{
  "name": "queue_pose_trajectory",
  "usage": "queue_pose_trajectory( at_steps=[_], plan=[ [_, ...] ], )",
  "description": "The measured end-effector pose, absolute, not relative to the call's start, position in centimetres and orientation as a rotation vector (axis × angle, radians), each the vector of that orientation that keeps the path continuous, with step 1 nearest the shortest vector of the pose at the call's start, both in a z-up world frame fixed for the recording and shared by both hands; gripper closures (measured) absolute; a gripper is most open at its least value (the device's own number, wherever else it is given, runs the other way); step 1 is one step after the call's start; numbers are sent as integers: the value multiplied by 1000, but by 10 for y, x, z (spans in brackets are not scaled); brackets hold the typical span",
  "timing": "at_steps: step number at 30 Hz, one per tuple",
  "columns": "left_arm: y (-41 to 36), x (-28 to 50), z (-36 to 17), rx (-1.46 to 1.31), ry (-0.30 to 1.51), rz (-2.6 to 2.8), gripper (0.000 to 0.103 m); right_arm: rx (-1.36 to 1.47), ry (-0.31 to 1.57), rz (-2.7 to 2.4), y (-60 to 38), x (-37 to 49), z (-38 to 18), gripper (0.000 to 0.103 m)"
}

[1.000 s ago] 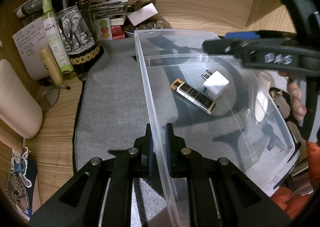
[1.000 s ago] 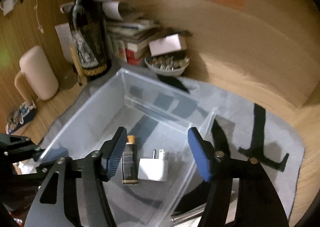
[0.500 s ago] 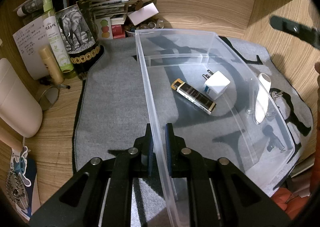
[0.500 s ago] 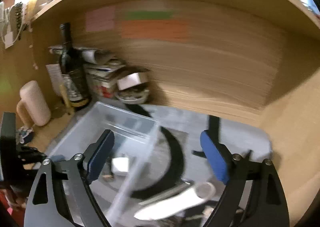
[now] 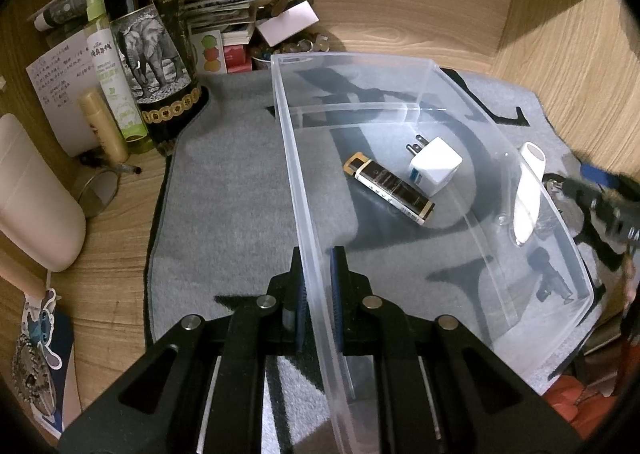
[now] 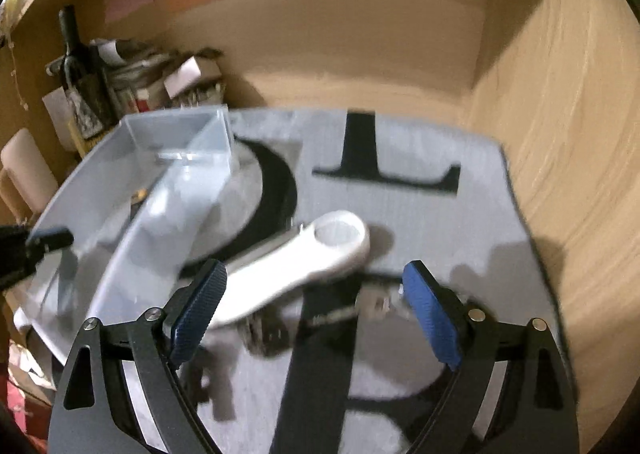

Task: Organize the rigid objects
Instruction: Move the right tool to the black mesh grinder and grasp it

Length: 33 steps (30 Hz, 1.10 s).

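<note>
Since the earlier frames we note the right tool (image 6: 314, 308) has swung away from the clear bin (image 5: 436, 66) and now sits low over the grey mat (image 6: 440, 214), beside the bin's right side; the left wrist view catches it only at the far right edge (image 5: 608, 206). Its blue pads (image 6: 198, 308) stand wide apart with nothing between them. Just ahead of the pads lies a white handle-shaped item with a round end (image 6: 320, 254), resting on the mat outside the bin, close against its wall; the view is blurred, so we cannot say more about it. A small dark metal object (image 6: 360, 306) lies on the mat between the pads, too blurred to identify. Our left tool (image 5: 318, 294) is clamped on the bin's near-left wall, one pad on each side. Inside the bin we record a white plug adapter (image 5: 436, 170) and a black and gold lighter (image 5: 390, 188), touching or nearly so. A dark bottle with an elephant label (image 5: 154, 46) stands on the counter (image 5: 120, 234) at the back left.
</note>
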<state>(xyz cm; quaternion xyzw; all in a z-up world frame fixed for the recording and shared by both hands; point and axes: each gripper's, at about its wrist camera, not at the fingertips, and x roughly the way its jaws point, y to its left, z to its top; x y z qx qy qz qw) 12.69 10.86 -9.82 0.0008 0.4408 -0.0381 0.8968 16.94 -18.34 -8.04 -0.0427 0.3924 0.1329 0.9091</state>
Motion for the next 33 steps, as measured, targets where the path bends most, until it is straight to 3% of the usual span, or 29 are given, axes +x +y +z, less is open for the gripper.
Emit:
queue_pose_trajectory(
  at_steps=[4,8,15,20,33],
  plan=[
    [107,127,-99,6,917,-74,92,-28,864,298,-186,163,-97,18],
    [106,127,-99,10,919,-70,92,-7,891,332,-185,158,-106,33],
    [107,126,-99,9,919,-67,92,7,917,394,-175,157,-115,51],
    [107,126,-99,8,919,-68,92,-18,929,417,-167,159,-121,73],
    [107,126,-99,10,919,-68,92,-34,819,389,-176,148,-93,74]
  ],
)
